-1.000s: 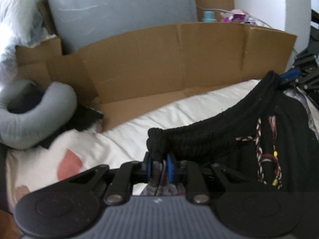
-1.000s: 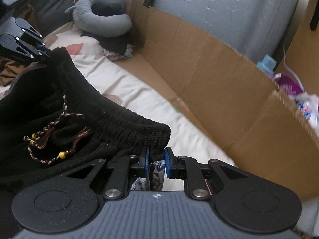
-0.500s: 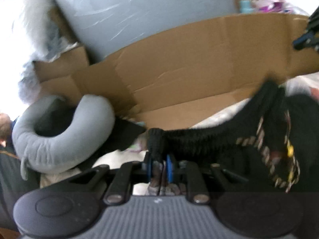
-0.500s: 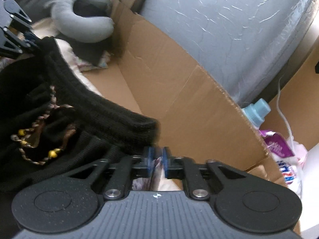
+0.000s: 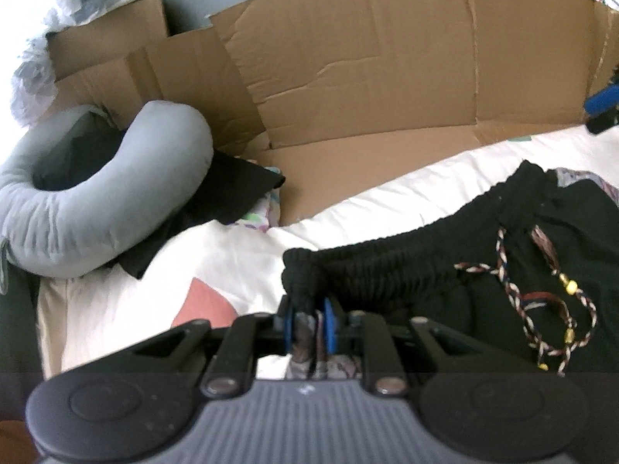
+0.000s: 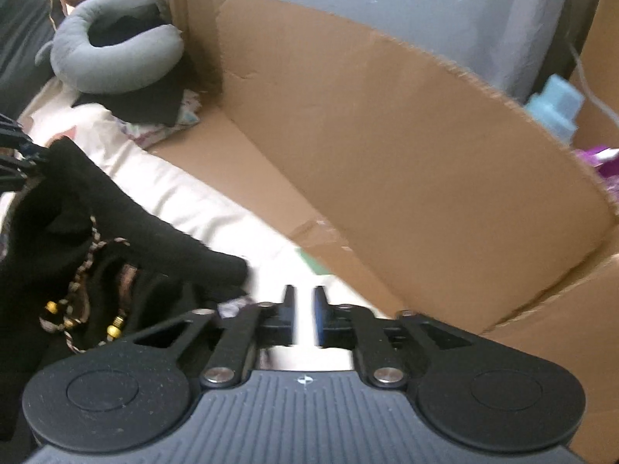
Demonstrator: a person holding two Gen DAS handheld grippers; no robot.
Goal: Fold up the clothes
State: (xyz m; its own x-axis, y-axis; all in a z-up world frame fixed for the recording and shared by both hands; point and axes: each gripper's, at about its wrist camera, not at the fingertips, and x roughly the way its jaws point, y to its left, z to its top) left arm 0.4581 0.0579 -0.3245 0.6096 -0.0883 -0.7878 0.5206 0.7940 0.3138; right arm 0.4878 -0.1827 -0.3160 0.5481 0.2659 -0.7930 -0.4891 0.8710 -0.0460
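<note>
Black garment (image 6: 58,232) runs past the frame's left edge.

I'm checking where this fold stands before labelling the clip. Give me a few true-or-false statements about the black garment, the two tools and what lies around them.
1. The left tool is clamped on a corner of the black garment. True.
2. The right tool is clamped on the garment. False: its jaws are opening with nothing between them; the waistband corner lies just to the left of them in its view.
3. A grey neck pillow lies on the bed near the cardboard. True.
4. The garment's braided cord is plain white. False: it is multicoloured with yellow beads.
</note>
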